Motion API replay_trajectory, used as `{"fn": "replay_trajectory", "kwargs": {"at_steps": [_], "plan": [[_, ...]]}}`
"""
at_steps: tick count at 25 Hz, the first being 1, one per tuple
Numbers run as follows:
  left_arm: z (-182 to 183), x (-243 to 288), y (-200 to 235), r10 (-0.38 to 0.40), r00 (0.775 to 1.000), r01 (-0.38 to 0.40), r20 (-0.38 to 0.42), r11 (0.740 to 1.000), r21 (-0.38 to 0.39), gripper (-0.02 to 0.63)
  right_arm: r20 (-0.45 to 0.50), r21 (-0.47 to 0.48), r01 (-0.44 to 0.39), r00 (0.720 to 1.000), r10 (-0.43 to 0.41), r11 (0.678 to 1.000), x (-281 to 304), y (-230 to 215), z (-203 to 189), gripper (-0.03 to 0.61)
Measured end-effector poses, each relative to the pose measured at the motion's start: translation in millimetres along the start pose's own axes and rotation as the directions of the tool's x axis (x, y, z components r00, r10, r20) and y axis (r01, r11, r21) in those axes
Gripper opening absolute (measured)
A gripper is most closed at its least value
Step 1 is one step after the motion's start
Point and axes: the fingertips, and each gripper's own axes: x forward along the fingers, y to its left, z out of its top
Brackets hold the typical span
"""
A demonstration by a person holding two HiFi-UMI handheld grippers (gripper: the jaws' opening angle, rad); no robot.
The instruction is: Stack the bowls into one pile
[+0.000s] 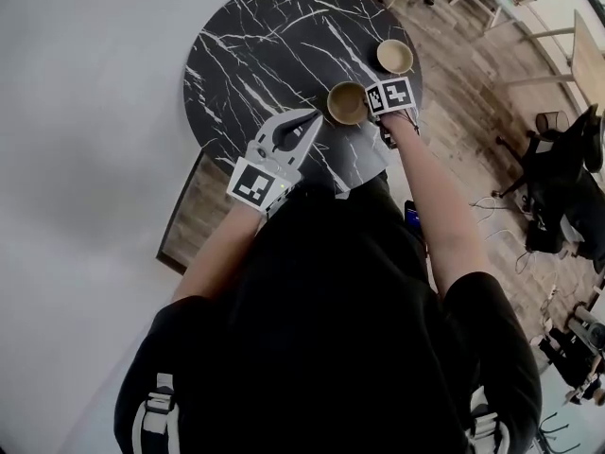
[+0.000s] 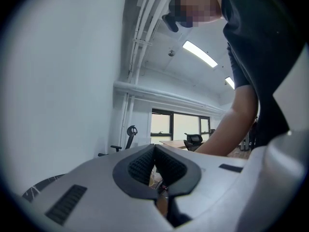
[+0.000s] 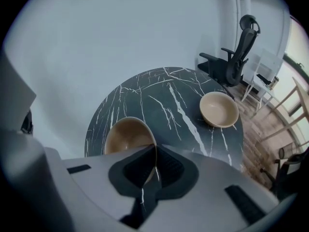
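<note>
My right gripper (image 3: 154, 152) jaws clamp tan round bowl (image 3: 126, 135) by rim; left gripper (image 2: 154, 152) jaws pinched together, empty. Mid-carry, I judge. Next: nest into second tan bowl (image 3: 219, 109).

Black marble-look table (image 1: 255, 64), smooth matt bowl (image 1: 347, 102)

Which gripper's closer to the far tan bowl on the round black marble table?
Right. The right gripper, clamped on the rim of the nearer tan bowl, sits just short of the far tan bowl. The left gripper hangs shut further left, past the nearer tan bowl.
</note>
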Motion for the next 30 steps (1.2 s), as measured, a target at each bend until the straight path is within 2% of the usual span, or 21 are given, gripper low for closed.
{"fn": "replay_trajectory", "kwargs": {"at_steps": [6, 22, 30], "plan": [[1.4, 33.0, -10.7, -0.006, 1.0, 0.006, -0.01, 1.0, 0.02, 0.005, 0.002, -0.006, 0.008, 1.0, -0.008, 1.0, -10.7, -33.8, 3.1, 0.012], [6.5, 124.1, -23.0, 0.081, 0.996, -0.08, -0.028, 0.996, 0.026, 0.004, -0.001, -0.014, -0.062, 0.998, 0.062, 0.998, -22.5, -122.7, 47.9, 0.012], [3.6, 161.2, -25.6, 0.102, 0.994, -0.101, -0.033, 0.995, 0.015, 0.004, -0.023, -0.031, -0.064, 0.998, 0.063, 0.997, -21.3, -160.1, 68.1, 0.012]]}}
